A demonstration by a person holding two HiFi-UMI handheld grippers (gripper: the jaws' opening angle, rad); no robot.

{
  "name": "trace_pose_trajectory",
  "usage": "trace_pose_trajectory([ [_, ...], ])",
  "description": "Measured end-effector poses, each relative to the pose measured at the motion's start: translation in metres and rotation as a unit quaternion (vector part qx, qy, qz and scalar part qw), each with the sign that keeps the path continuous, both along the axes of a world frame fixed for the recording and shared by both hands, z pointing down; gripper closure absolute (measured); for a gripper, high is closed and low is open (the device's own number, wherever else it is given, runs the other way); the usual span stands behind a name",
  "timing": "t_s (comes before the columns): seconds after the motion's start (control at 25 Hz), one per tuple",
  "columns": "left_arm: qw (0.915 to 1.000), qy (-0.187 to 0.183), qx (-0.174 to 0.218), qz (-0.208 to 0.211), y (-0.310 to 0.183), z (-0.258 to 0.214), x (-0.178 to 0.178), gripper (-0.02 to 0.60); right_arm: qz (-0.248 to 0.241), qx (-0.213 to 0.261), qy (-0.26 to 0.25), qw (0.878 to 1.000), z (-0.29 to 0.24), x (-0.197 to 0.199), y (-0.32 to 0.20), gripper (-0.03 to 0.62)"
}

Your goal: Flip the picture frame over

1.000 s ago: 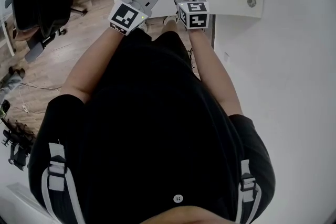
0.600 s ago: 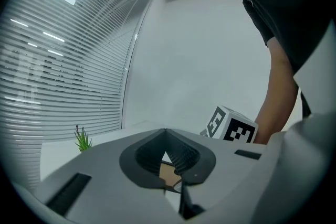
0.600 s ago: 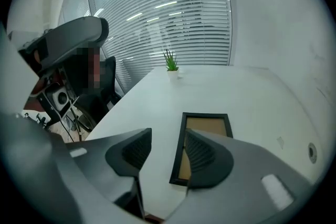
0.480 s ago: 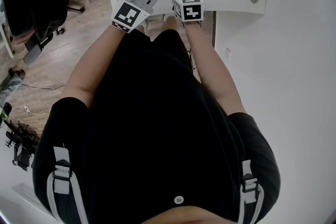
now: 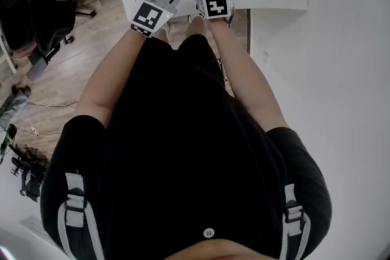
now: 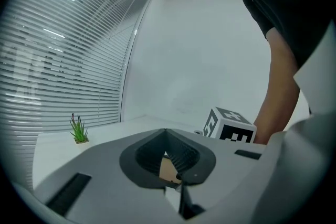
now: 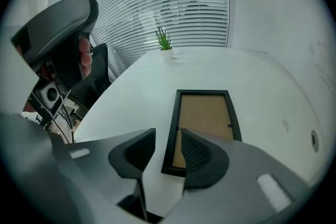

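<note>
Right gripper view: the right hand-held gripper (image 7: pixel 167 139), jaws closing but not yet gripping, straddles the near left rail of the picture frame (image 7: pixel 207 115) lying flat on the tabletop (image 7: pixel 121 102). A shallow pinch could slip off mid-flip.

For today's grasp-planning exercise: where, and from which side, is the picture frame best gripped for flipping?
Its black rim's left long edge, near corner, from above: the picture frame lies flat, backing up. The right tongs straddle that edge, closing.

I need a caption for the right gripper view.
Right tongs closing, left edge of the picture frame between them.
</note>
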State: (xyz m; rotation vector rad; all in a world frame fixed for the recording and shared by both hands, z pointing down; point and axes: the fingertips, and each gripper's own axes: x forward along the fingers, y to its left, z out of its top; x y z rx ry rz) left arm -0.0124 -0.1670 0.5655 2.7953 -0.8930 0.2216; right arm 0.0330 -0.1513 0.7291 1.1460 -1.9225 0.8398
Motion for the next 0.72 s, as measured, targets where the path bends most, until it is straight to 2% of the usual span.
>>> trace_pose_trajectory([
  [0.24,1.0000,-0.001,-0.006,-0.004,-0.002,0.006,0.004,0.575,-0.005,-0.018,0.020,1.000,0.011,0.000,0.001,0.445],
  [0.4,0.9999,0.002,-0.010,-0.006,0.000,0.005,0.005,0.575,-0.010,-0.018,0.043,0.999,0.011,0.001,0.002,0.491],
  [0.52,0.9999,0.001,-0.010,-0.008,0.001,0.004,0.004,0.575,-0.015,-0.019,0.065,0.998,0.014,0.001,0.002,0.493],
  [0.72,0.9998,0.002,-0.010,-0.014,0.001,-0.001,0.001,0.575,-0.006,-0.018,0.072,0.997,0.014,0.000,0.003,0.532],
])
